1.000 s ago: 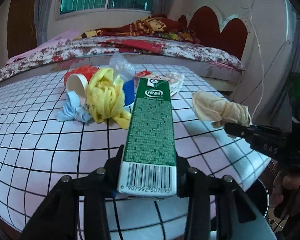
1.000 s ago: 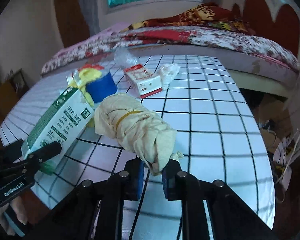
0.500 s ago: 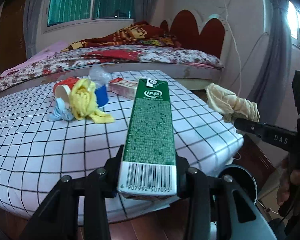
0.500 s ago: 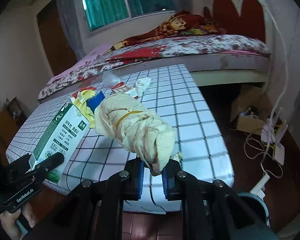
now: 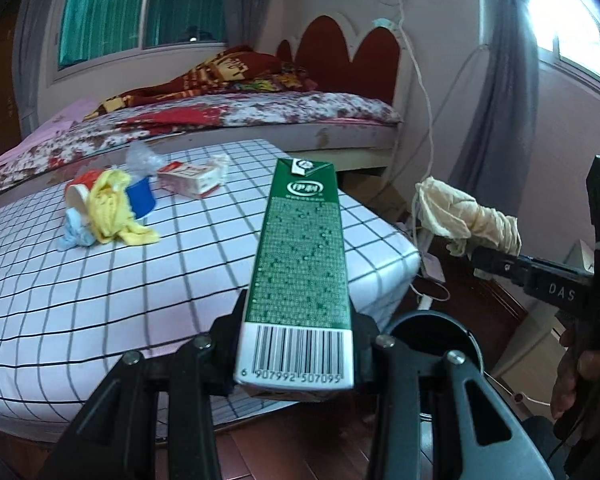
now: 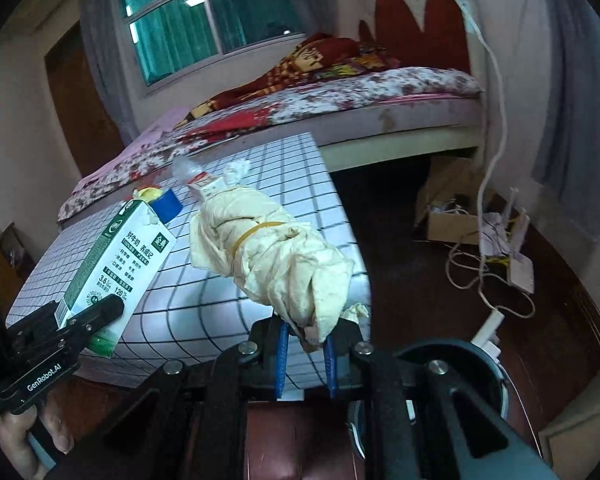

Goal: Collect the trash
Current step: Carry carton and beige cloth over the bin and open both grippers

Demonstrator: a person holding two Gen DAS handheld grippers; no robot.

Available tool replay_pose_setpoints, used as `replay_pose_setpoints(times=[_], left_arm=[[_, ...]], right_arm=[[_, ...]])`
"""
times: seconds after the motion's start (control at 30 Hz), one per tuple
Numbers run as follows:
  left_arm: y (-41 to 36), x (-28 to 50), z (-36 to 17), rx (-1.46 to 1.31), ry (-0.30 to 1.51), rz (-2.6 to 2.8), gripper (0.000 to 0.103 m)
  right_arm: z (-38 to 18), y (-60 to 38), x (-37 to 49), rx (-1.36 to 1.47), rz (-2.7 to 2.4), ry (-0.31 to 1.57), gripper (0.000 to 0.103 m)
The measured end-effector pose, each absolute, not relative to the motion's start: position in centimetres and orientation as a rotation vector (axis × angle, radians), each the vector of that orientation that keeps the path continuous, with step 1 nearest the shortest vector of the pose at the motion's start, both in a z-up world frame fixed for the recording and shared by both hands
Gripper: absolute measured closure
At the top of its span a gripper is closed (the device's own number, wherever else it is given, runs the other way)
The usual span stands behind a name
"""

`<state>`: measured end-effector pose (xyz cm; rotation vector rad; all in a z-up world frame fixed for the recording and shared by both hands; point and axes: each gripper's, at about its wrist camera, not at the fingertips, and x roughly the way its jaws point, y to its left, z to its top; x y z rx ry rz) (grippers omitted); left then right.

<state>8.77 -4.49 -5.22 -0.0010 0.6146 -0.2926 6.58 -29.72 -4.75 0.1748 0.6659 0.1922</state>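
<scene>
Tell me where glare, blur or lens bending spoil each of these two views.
Left wrist view: the window at upper right is blown out white; the grid tablecloth lines bow from the fisheye; the milk carton barcode is sharp. Right wrist view: dim overall, the hanging cord smears with motion blur; the cloth bundle stays crisp.

Behind my desk (image 5: 100, 300) with the checked cloth stands a bed (image 5: 260, 112) with a red headboard (image 5: 352, 56). A window (image 5: 140, 12) has green curtains; the floor (image 6: 420, 248) is dark wood.
</scene>
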Motion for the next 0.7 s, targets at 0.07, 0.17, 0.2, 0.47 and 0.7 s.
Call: replay_pose_setpoints(times=[0.07, 0.17, 0.2, 0.47, 0.7], left_arm=[[-5.5, 8.6, -5.3, 0.009, 0.619, -0.316, 0.062], [-7.1, 8.2, -5.6, 0.026, 0.626, -0.351, 0.062], [-7.7, 8.1, -5.6, 0.03, 0.629, -0.36, 0.062], [-12.6, 7.2, -6.9, 0.098, 0.662, -0.468, 0.063], [-16.3, 6.9, -9.1, 0.163, 0.726, -0.548, 0.063]], right_arm=[[-4.9, -30.7, 5.8, 0.175, 0.167, 0.667, 0.087], [-5.2, -32.4, 4.9, 0.187, 0.139, 0.668, 0.087], [-5.4, -32.9, 4.8, 0.189, 0.131, 0.67, 0.087], [-7.4, -37.4, 2.7, 0.222, 0.038, 0.702, 0.087], [-9.5, -40.5, 1.1, 0.239, -0.021, 0.745, 0.087]])
